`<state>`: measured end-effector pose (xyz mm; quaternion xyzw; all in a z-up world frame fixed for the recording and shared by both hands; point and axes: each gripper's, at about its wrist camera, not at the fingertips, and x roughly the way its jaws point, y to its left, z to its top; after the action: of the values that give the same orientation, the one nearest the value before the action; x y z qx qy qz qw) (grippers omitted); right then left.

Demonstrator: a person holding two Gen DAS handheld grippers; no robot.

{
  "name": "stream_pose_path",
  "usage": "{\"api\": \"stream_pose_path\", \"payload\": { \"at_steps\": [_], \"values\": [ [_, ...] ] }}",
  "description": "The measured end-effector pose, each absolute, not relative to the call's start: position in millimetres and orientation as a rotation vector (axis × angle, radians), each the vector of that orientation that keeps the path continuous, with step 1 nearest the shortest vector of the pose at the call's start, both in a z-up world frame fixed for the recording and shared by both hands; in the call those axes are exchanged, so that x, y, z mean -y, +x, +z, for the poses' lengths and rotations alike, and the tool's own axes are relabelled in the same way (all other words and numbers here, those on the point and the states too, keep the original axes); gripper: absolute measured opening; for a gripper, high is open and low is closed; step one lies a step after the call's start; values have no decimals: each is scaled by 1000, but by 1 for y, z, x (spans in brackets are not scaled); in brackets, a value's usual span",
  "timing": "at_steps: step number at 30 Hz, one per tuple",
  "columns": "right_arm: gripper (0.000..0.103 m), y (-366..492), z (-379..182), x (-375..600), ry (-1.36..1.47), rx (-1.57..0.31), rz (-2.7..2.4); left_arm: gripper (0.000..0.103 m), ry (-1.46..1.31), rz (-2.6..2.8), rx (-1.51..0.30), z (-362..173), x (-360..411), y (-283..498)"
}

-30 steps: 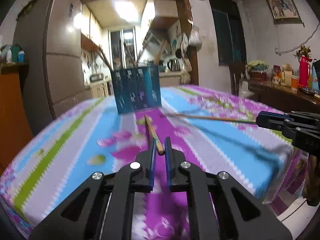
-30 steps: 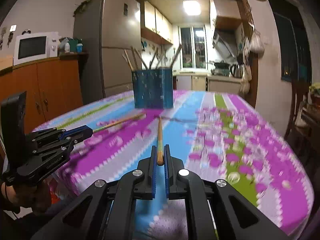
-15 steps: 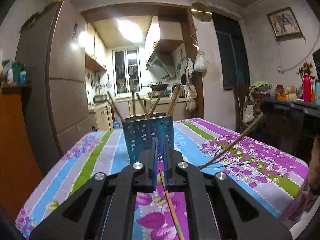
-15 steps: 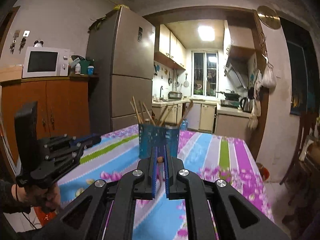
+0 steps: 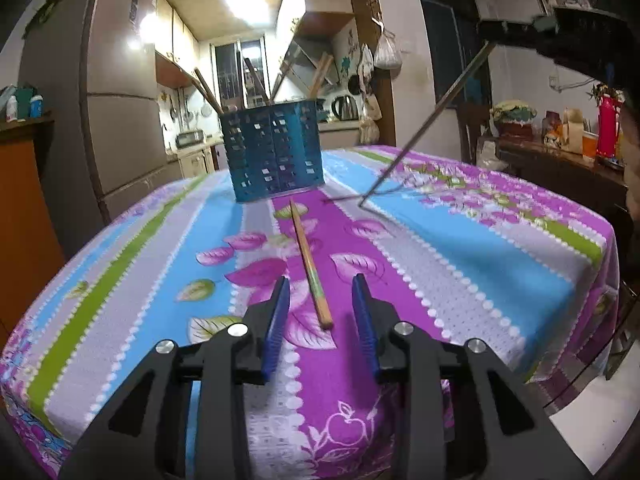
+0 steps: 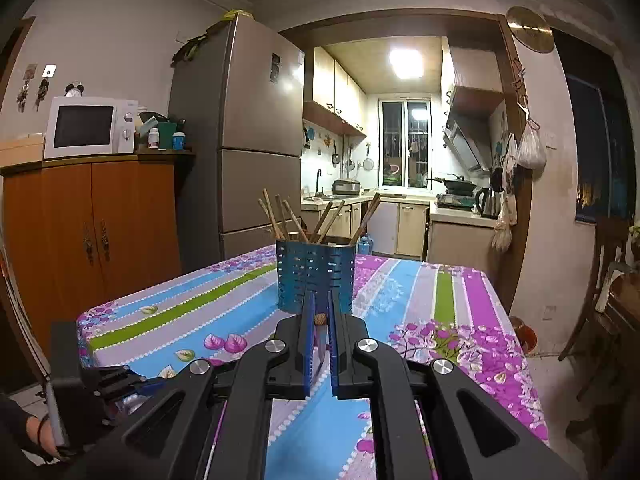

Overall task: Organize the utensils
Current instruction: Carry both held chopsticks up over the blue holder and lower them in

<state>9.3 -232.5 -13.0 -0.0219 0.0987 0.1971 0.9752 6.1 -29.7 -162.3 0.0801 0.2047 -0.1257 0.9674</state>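
Observation:
A blue perforated utensil holder (image 5: 276, 152) (image 6: 316, 276) with several chopsticks in it stands on the striped floral tablecloth. My left gripper (image 5: 320, 284) is low over the cloth, and its jaws are opening. A wooden chopstick (image 5: 308, 256) lies flat on the cloth between them, untouched by the blue pads (image 5: 276, 324), pointing toward the holder. My right gripper (image 6: 320, 296) is raised and shut on a second chopstick (image 6: 320, 319), whose butt end shows between the pads. In the left wrist view that chopstick (image 5: 424, 120) slants down from the right gripper (image 5: 500, 30) to the cloth.
The table (image 5: 480, 264) drops off at its right and near edges. A fridge (image 6: 256, 132) and an orange cabinet (image 6: 92, 236) with a microwave stand to the left. A dark sideboard (image 5: 560, 168) with bottles is at the right. A hand (image 6: 44, 436) holds the left gripper (image 6: 100, 380).
The left gripper, shut on its chopstick before, has come back down and parted its jaws, leaving the chopstick on the cloth. The right gripper has risen with its chopstick.

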Motion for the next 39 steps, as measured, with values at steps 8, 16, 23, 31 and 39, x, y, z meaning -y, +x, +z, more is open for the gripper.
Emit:
{"api": "stream_pose_path", "payload": {
  "at_steps": [8, 16, 23, 31, 39],
  "values": [
    [8, 10, -16, 228, -51, -209, 409, 7, 147, -251, -407, -171, 31, 10],
    [8, 7, -20, 231, -52, -204, 399, 5, 128, -249, -393, -167, 28, 8],
    [8, 5, -9, 230, -60, -170, 402, 5, 141, -231, -292, -132, 24, 1],
    [8, 9, 6, 228, -74, -135, 409, 5, 161, -218, -128, -79, 32, 16],
    [8, 35, 22, 231, -52, -140, 426, 5, 179, -215, -50, -48, 47, 51]
  ]
}}
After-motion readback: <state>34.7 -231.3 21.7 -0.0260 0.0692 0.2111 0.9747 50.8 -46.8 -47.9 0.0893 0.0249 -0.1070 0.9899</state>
